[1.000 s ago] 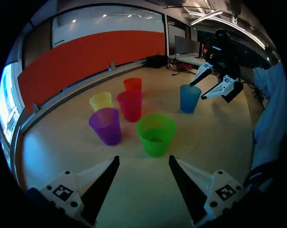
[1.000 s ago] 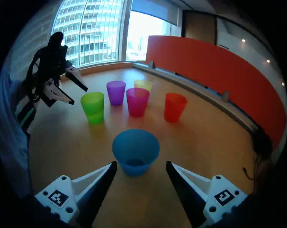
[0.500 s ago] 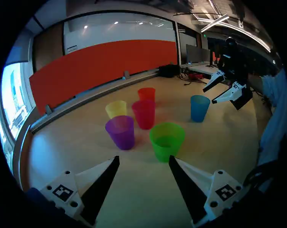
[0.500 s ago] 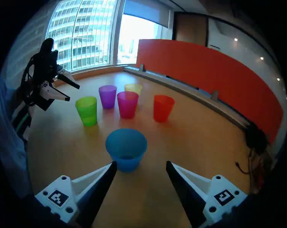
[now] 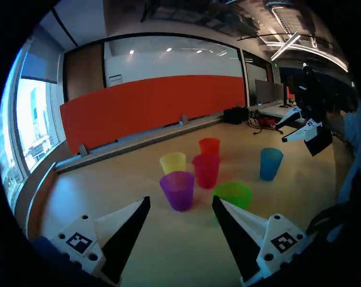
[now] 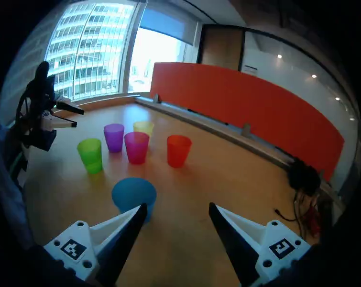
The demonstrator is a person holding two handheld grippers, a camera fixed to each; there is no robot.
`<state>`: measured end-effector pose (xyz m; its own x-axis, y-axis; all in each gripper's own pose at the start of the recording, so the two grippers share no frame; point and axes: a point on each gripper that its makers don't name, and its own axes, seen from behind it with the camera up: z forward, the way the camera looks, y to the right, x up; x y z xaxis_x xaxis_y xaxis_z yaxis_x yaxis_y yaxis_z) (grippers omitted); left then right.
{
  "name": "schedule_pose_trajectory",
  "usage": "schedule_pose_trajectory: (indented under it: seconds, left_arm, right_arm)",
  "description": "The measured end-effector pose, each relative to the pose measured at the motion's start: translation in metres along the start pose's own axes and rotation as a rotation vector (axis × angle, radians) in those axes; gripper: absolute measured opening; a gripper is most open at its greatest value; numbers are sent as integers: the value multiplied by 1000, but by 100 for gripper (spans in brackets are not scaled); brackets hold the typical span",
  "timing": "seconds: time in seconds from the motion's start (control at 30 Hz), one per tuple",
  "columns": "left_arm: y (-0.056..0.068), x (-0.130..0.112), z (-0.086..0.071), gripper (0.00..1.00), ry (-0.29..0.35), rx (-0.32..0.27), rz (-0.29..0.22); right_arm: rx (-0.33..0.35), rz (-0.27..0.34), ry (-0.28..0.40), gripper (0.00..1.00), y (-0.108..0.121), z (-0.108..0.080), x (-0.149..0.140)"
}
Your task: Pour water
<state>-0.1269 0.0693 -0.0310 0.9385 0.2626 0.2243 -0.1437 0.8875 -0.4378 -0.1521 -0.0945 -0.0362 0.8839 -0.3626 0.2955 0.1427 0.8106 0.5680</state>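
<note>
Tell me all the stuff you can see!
green cup: one, green, nearest the left gripper
purple cup: one, purple, behind the green cup
yellow cup: one, yellow, farthest back
pink cup: one, pink, middle
orange cup: one, orange-red, beside the pink cup
blue cup: one, blue, nearest the right gripper
wooden surface: one, tan, under the cups
wall panel: one, orange, behind
cables: bundle, black, far edge
left gripper: one, white-black, open
right gripper: one, white-black, open

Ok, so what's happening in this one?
A person holds a gripper in each hand over a wooden surface with six coloured cups. The left gripper is open and empty, nearest the purple cup and green cup; the right gripper is open and empty, nearest the blue cup. No cup is held, so no pouring is under way.
</note>
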Motion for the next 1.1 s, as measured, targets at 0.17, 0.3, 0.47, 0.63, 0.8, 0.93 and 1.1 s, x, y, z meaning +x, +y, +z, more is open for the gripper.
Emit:
schedule_pose_trajectory:
  seconds: [0.17,0.3,0.47,0.63,0.8,0.93,1.1]
  left_arm:
    - [-7,11,1,97,50,32,-19]
    - [-12,21,0,96,91,59,-37]
    - [-18,35,-6,97,150,103,-73]
    - [-25,44,-12,96,191,137,-111]
    - [-32,53,-19,97,239,195,-138]
    - [-37,61,-25,96,270,244,-140]
    - [-42,70,-33,96,310,291,-156]
  right_arm:
    - [-75,36,67,100,13,-3,18]
    - [-132,66,123,100,20,-5,31]
    - [-211,105,187,100,32,-10,44]
    - [-297,147,241,100,45,-18,51]
    - [-382,186,316,100,54,-29,68]
    - [-426,203,372,100,54,-37,80]
    - [-520,216,407,100,66,-46,83]
